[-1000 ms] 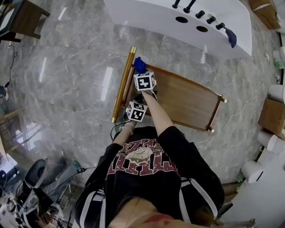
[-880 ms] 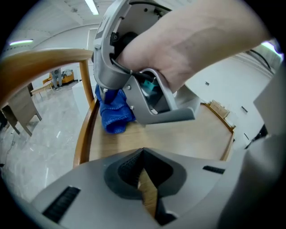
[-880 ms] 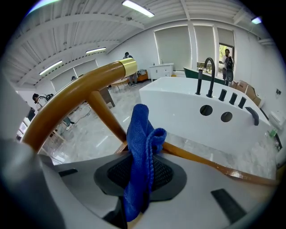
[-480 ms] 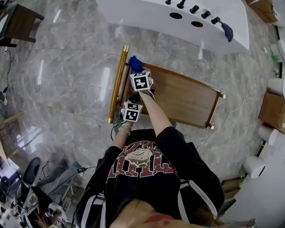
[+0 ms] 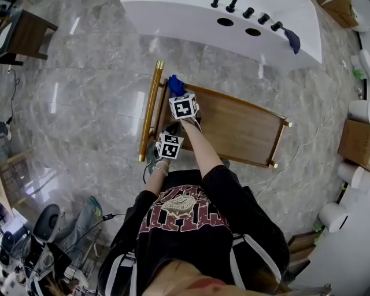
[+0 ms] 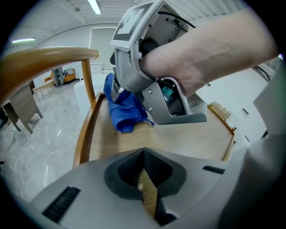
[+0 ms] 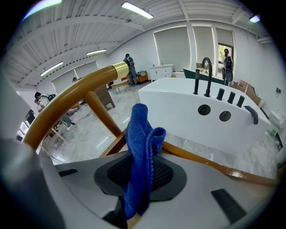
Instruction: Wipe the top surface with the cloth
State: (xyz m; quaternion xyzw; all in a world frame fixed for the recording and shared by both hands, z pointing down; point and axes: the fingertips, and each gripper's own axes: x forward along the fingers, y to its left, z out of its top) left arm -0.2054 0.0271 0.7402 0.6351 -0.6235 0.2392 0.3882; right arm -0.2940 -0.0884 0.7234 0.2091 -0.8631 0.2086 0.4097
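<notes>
Wiping step in hand, with right claw (image 7: 139, 181) clamped on blue cloth (image 5: 175, 86) at wooden counter (image 5: 243, 130) corner, left claw (image 6: 145, 188) closed together, empty; next, likely sweeping cloth across bare top.

Grey marble floor (image 5: 87, 87), white bathtub (image 5: 173, 20), ceiling striplights (image 7: 136, 10)
</notes>
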